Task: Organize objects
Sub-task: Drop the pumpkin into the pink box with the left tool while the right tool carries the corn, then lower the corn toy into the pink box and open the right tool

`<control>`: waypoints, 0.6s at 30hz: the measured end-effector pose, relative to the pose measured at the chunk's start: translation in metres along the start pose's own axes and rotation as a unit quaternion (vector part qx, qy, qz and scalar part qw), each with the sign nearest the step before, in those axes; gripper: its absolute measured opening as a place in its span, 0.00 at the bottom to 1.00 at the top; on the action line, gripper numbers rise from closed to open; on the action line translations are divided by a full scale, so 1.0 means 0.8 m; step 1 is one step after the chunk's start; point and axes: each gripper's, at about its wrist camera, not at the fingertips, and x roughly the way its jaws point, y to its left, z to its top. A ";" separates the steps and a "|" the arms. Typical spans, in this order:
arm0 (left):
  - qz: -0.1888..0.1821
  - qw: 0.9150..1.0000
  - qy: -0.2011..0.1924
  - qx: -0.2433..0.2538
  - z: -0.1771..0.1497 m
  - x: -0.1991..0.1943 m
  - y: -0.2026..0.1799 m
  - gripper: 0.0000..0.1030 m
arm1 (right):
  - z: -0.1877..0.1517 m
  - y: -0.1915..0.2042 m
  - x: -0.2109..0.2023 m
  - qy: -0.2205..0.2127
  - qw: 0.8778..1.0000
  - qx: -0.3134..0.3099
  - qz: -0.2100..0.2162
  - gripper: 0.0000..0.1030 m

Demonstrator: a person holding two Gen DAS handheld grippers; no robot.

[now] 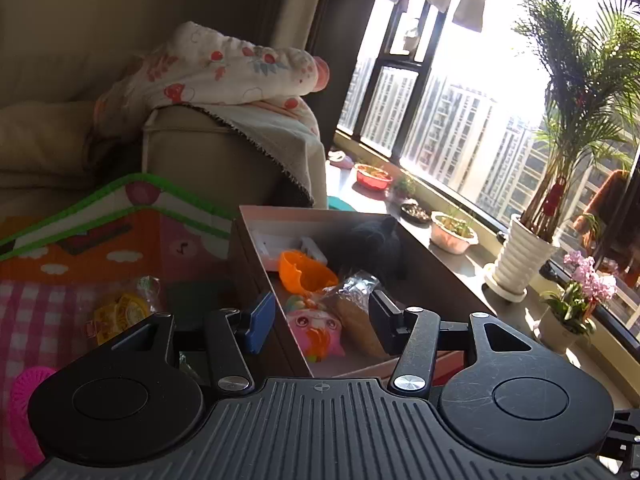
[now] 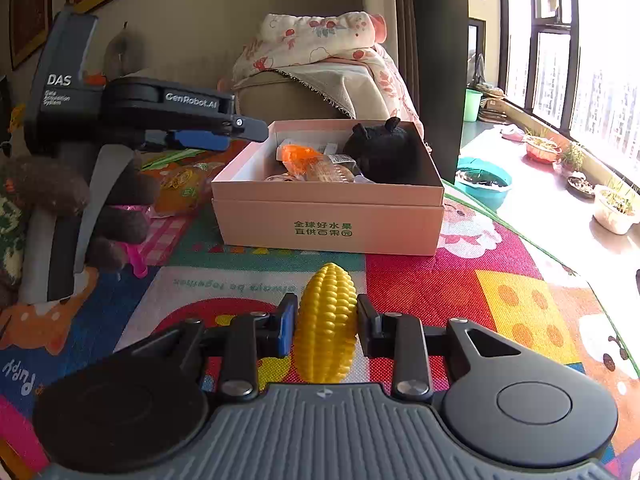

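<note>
A pink cardboard box stands open on the play mat. It holds a black plush, an orange toy, a pink toy and a wrapped bread. My left gripper is open with nothing between its fingers. It hovers over the box's left rim, as the right wrist view of this gripper also shows. My right gripper is shut on a yellow toy corn, low over the mat in front of the box.
Left of the box lie a yellow wrapped toy, a brown plush and a pink plastic piece. A sofa arm with a flowered blanket rises behind. A teal basin and plant pots line the window sill at right.
</note>
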 end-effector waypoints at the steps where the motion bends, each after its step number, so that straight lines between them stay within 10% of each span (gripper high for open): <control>1: -0.001 1.000 0.007 -0.008 -0.010 -0.012 0.006 0.55 | 0.004 0.000 0.000 -0.001 1.000 -0.003 -0.002 0.30; 14: 0.060 0.995 0.039 -0.066 -0.064 -0.089 0.075 0.55 | 0.216 -0.018 0.034 -0.092 0.994 -0.016 -0.055 0.30; 18: 0.072 0.992 0.040 -0.092 -0.068 -0.095 0.092 0.55 | 0.218 -0.013 0.075 -0.069 0.995 -0.020 -0.071 0.69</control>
